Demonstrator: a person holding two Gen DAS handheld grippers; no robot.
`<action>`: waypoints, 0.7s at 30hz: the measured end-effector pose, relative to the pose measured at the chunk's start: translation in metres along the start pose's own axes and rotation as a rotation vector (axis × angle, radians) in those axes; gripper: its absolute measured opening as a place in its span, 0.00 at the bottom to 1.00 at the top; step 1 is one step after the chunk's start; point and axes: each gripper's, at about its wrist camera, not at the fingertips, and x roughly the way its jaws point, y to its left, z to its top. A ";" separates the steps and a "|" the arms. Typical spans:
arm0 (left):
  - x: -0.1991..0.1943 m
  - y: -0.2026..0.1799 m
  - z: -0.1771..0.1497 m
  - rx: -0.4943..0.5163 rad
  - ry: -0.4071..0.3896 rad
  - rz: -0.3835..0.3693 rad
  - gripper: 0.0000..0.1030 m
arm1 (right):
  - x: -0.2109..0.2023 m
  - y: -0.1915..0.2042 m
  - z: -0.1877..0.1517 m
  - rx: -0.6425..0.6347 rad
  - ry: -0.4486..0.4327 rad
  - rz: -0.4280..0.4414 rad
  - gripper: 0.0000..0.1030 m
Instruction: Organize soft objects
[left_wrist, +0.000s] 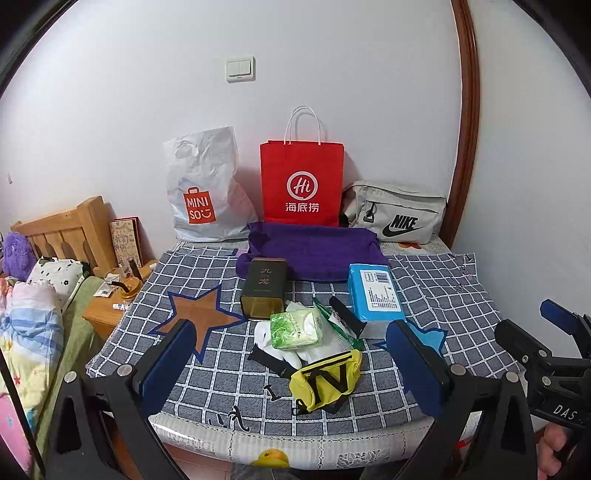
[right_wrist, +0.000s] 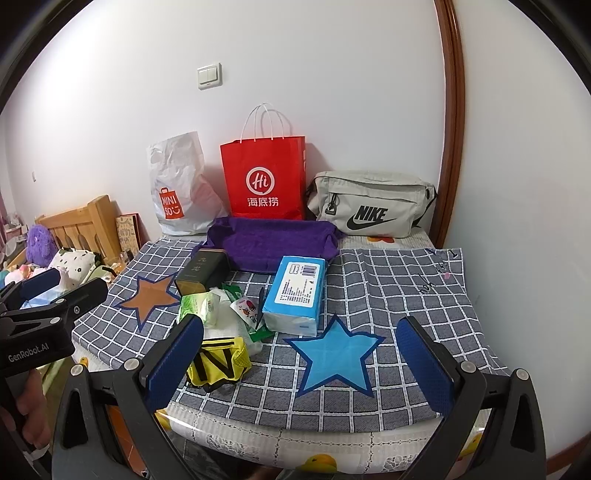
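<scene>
L wrist view: left tongs (left_wrist: 291, 369) wide, empty, over the pile w/ yellow mesh pouch (left_wrist: 325, 380) and green tissue pack (left_wrist: 295, 328) on checked tabletop cloth (left_wrist: 443, 295).

R wrist view: right tongs (right_wrist: 299, 365) wide, empty, above blue star patch (right_wrist: 334, 356). Nothing sorted yet; next, prob. lower onto one soft item.

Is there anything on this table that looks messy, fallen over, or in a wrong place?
Yes. The dark tin lies on its side. Beside it the small soft things sit in a loose heap: a green tissue pack on white cloth, with the yellow pouch crumpled in front.
</scene>
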 end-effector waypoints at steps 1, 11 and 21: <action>0.000 0.000 0.000 0.000 0.000 0.001 1.00 | 0.000 0.000 0.000 0.001 0.000 0.000 1.00; -0.004 0.000 0.001 0.004 -0.006 0.004 1.00 | -0.002 -0.001 0.000 0.003 -0.006 0.001 1.00; -0.005 0.001 0.001 0.005 -0.007 0.005 1.00 | -0.003 -0.001 -0.001 0.003 -0.008 0.001 1.00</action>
